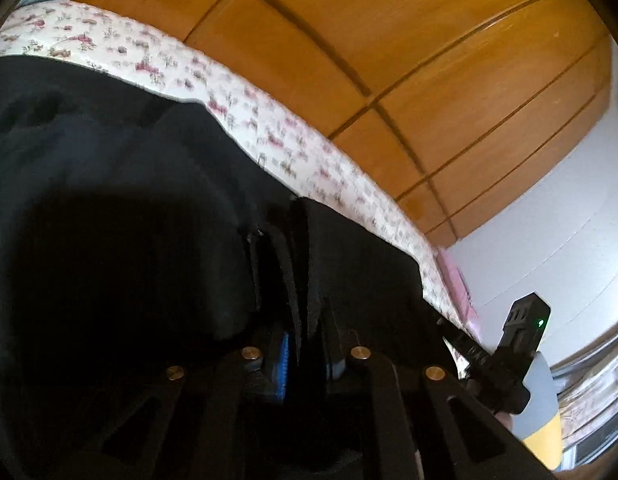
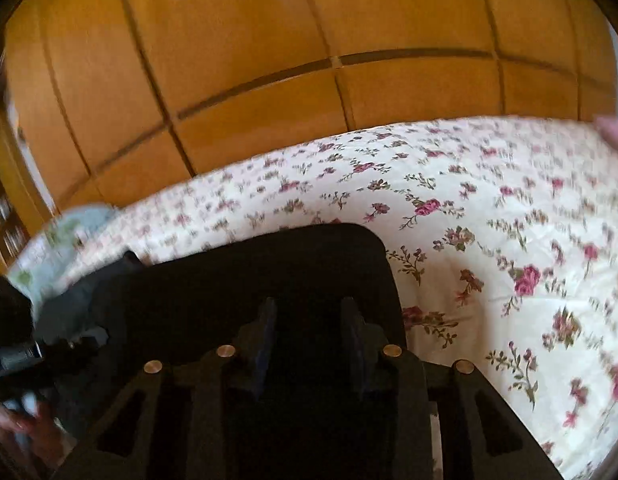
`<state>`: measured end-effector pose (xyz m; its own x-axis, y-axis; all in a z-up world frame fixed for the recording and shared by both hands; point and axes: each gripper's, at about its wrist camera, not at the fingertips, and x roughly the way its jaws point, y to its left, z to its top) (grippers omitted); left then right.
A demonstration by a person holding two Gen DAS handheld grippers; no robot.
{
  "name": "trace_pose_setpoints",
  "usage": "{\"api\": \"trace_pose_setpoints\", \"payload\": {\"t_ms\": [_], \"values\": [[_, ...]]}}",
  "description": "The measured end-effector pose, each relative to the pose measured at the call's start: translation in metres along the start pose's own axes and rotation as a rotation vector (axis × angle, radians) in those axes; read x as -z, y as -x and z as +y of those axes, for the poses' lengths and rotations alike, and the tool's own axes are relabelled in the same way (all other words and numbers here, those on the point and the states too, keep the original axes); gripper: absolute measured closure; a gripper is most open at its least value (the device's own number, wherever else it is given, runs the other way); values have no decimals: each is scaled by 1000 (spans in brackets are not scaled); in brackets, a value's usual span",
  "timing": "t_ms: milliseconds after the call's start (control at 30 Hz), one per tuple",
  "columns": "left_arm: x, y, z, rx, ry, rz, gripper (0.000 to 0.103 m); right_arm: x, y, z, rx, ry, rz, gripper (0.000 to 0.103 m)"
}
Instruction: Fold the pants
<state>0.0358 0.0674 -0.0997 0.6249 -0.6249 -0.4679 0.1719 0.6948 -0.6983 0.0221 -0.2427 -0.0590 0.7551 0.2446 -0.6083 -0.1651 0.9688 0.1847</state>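
On my left wrist camera the left gripper (image 1: 305, 320) has its fingers drawn narrow, and a thick bunch of the black pants (image 1: 129, 208) is pinched between them, the fold of fabric standing up right at the tips. The rest of the dark cloth spreads away to the left and fills most of the lower view, lying on the floral bedspread (image 1: 269, 136). Beyond the bed edge I see the wooden wardrobe (image 1: 389, 40). At lower right, the other tool's black body (image 1: 517, 344) shows against the pale wall.

On my right wrist camera the right gripper (image 2: 309, 320) has its fingers spread with a clear gap. The pants (image 2: 249, 268) lie under and ahead of the tips, a rounded black corner ending just beyond them, but I cannot tell whether the fingers touch the cloth. The bedspread (image 2: 489, 220) stretches bare to the right. The picture is motion-blurred.
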Motion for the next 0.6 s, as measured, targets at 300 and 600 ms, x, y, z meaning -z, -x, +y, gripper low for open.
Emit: {"api": "trace_pose_setpoints", "payload": {"t_ms": [300,600], "values": [[2,18,-5,-61,-42,-44,77,8,2,9,57,94,-29,68],[19,80,16,-111,7,-138,74,14,28,93,-165,252,-6,67]]}}
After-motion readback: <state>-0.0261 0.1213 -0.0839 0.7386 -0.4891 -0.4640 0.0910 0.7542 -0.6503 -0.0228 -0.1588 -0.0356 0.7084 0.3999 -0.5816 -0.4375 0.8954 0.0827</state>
